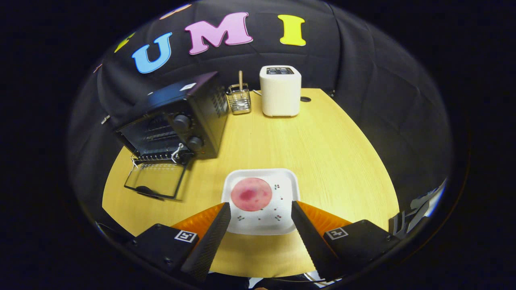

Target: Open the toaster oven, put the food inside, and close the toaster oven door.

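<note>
My jaws (261,206) spread wide, empty, astride plate (282,183). Food disc (251,194) flat, thin: pinch may slip. Toaster oven (177,121) door (155,180) already down; plate could slide on surface (322,141).

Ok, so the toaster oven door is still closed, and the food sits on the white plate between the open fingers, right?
Not quite: the gripper view shows the toaster oven door already dropped open. The food is on the white plate, between the open hand-held gripper fingers.

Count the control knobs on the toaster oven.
2. Both sit on the toaster oven's front panel, beside the open door: the upper knob and the lower knob. The gripper is open above the plate.
</note>
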`<state>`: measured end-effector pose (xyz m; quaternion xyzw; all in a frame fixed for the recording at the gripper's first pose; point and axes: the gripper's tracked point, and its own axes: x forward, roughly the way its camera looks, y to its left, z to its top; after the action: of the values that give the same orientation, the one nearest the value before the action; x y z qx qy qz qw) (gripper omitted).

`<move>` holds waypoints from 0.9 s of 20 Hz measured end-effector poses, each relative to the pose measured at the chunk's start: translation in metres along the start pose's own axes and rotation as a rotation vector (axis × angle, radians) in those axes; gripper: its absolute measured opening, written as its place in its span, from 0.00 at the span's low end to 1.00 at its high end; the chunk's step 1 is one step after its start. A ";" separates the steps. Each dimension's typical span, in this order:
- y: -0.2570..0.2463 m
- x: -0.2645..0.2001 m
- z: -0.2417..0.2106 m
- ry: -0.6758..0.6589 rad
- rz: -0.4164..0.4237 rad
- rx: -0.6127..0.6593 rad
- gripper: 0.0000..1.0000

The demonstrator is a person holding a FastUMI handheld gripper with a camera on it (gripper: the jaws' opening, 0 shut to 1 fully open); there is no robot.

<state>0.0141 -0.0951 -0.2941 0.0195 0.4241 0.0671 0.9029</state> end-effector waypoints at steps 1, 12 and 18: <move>-0.009 0.006 -0.002 0.015 0.001 0.002 0.99; -0.049 0.049 -0.037 0.200 0.087 0.044 0.99; -0.041 0.061 -0.041 0.247 0.123 0.044 0.79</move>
<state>0.0251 -0.1287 -0.3706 0.0569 0.5314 0.1148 0.8374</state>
